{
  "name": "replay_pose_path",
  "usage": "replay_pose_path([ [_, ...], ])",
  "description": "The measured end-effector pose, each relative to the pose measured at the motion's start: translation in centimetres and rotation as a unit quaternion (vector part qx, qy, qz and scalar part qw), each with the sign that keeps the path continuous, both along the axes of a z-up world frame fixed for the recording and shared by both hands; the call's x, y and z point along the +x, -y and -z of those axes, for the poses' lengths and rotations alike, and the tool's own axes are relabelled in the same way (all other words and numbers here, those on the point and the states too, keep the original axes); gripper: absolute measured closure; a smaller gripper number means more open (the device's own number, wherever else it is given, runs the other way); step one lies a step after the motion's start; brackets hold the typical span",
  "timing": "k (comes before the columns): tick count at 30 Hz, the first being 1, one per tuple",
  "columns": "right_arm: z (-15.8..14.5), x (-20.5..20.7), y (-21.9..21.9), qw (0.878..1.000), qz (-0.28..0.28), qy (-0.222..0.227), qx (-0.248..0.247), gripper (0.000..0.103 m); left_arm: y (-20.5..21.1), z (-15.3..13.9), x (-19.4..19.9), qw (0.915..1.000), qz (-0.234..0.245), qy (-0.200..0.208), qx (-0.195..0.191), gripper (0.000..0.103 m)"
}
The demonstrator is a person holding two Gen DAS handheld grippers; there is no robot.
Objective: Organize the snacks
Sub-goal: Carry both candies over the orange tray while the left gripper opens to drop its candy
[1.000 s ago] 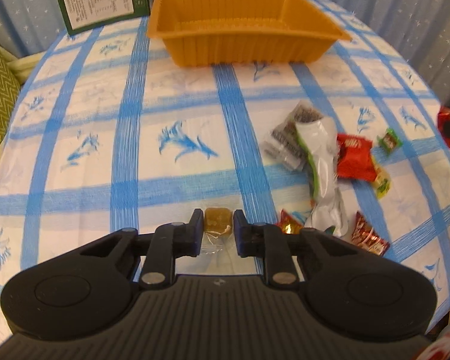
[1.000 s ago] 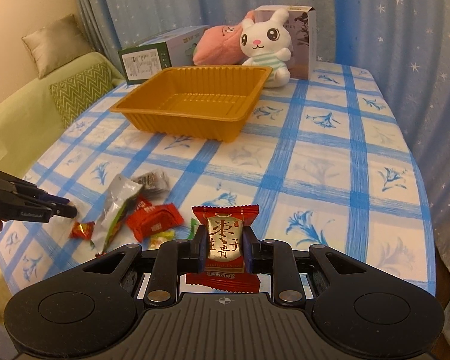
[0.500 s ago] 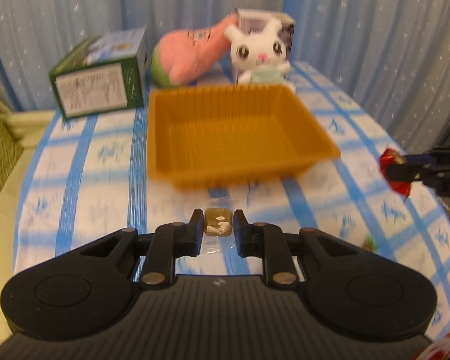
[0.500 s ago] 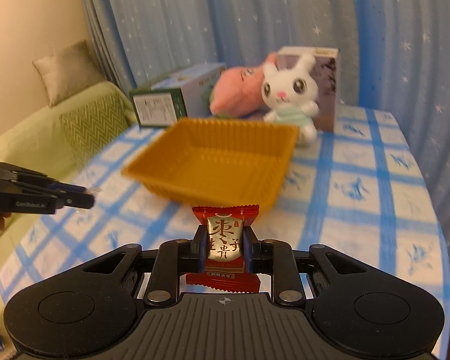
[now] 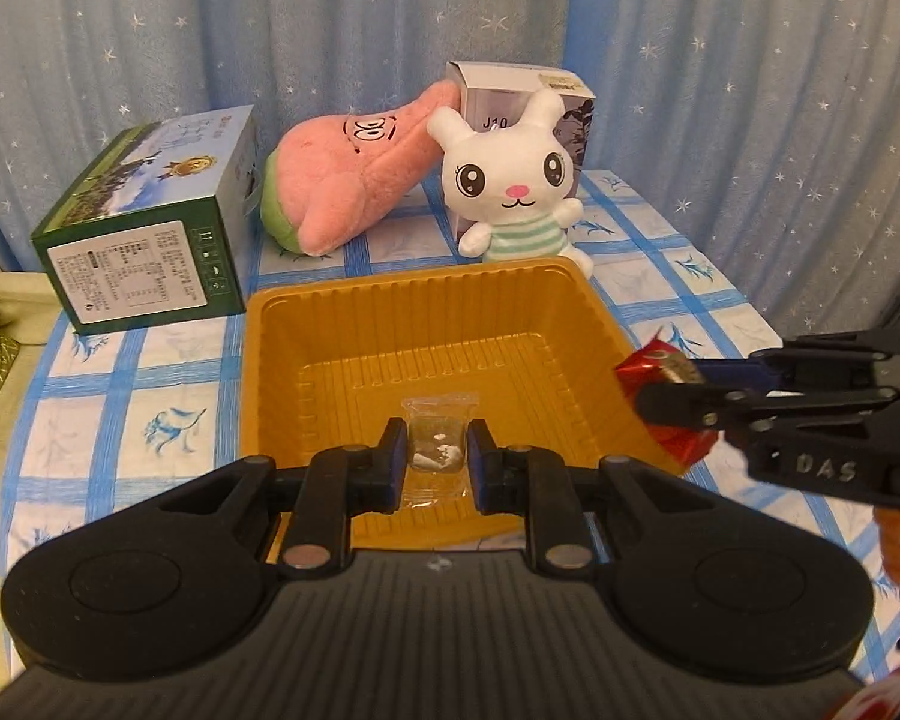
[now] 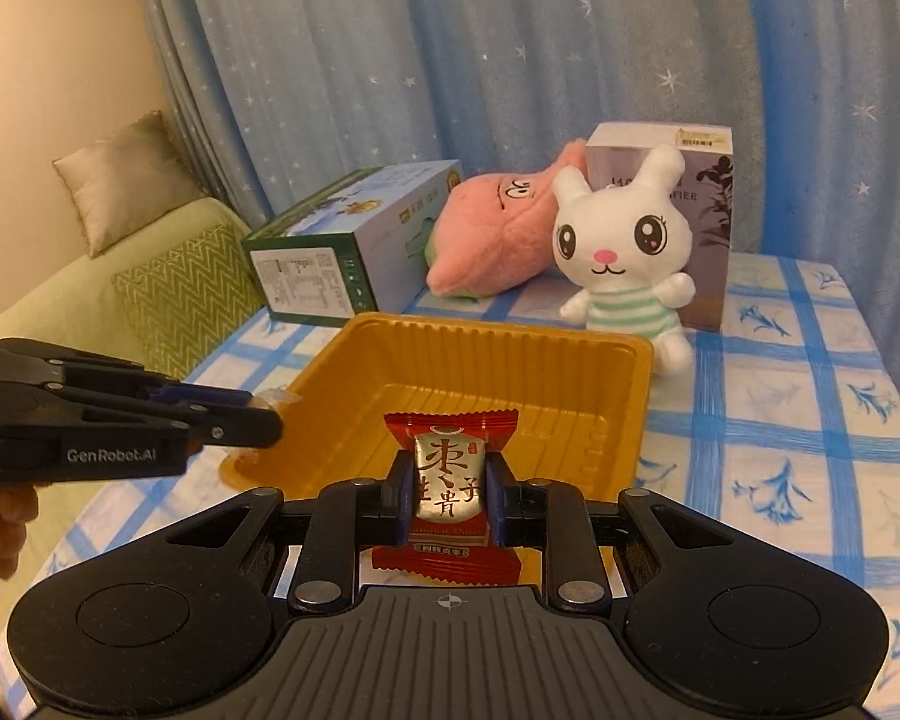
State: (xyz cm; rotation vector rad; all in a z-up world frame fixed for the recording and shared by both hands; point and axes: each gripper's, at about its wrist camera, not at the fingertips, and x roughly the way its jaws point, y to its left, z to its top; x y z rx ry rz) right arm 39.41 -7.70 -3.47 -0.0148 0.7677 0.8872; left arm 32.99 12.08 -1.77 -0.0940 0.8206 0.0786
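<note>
Two grippers hovering over an orange tray (image 5: 270, 360), left gripper (image 5: 432, 456) clamping a clear-wrapped candy (image 5: 437, 450), right gripper (image 6: 448, 498) pinching a red snack packet (image 6: 450, 480).

Orange tray (image 5: 576, 324), blue-checked tablecloth (image 5: 150, 414), star-speckled blue curtain (image 5: 270, 30)

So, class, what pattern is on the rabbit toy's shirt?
Green-and-white stripes on the white plush rabbit, clearest in the right wrist view.
</note>
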Motion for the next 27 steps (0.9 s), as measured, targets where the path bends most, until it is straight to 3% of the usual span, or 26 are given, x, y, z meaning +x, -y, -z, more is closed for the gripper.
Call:
replay_pose_path([
  [13, 3.3, 4.3, -3.0, 0.999, 0.036, -0.038, -0.013, 0.079, -1.6, 3.6, 5.3, 0.9994, -0.012, -0.031, 0.006, 0.084],
  [27, 4.6, 6.5, -3.4, 0.996, 0.061, -0.060, -0.009, 0.079, -1.8, 6.5, 8.8, 0.9982, -0.004, -0.060, 0.000, 0.084],
])
